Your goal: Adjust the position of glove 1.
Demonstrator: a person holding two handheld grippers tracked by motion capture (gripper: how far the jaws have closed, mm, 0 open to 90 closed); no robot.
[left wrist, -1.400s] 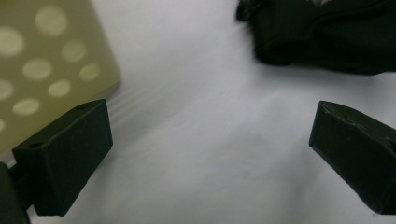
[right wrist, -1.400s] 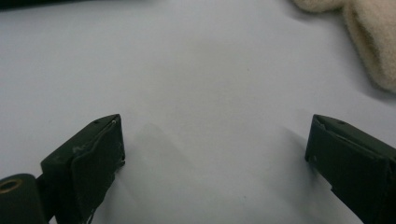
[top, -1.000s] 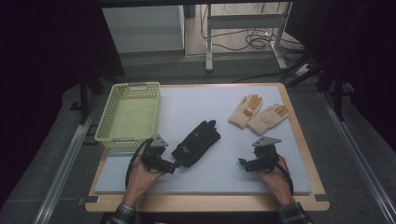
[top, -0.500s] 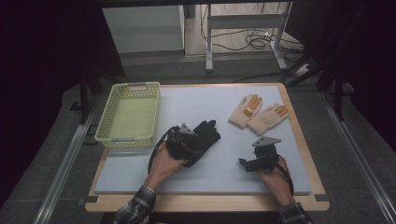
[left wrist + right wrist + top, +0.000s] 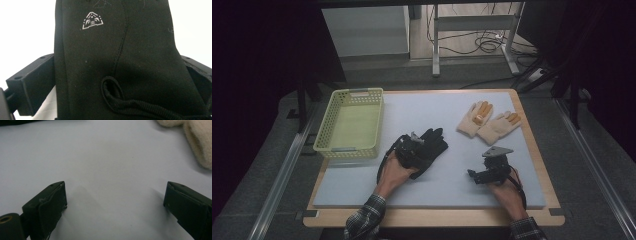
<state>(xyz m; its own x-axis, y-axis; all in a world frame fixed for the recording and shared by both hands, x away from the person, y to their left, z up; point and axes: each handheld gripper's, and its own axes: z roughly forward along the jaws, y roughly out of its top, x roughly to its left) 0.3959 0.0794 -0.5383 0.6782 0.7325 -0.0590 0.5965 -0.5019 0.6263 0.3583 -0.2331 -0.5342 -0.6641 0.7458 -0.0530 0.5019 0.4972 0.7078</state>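
A black glove (image 5: 433,145) lies near the middle of the pale mat (image 5: 422,107). My left gripper (image 5: 413,148) sits over its cuff end. In the left gripper view the black glove (image 5: 115,57), with a small white logo and a cord loop, lies between the two jaws, which stand wide apart on either side; the left gripper (image 5: 117,77) is open. My right gripper (image 5: 473,175) rests at the front right of the mat. The right gripper (image 5: 115,200) is open over bare mat, nothing between its jaws.
Two cream gloves with orange fingertips (image 5: 488,122) lie at the back right; one cream glove (image 5: 197,142) edges the right gripper view. A yellow-green mesh basket (image 5: 346,149) stands on the table's left side. Cables and metal frame legs lie beyond the table.
My left gripper has moved forward and to the right, from the front left of the mat onto the black glove's cuff. The right gripper has stayed put.
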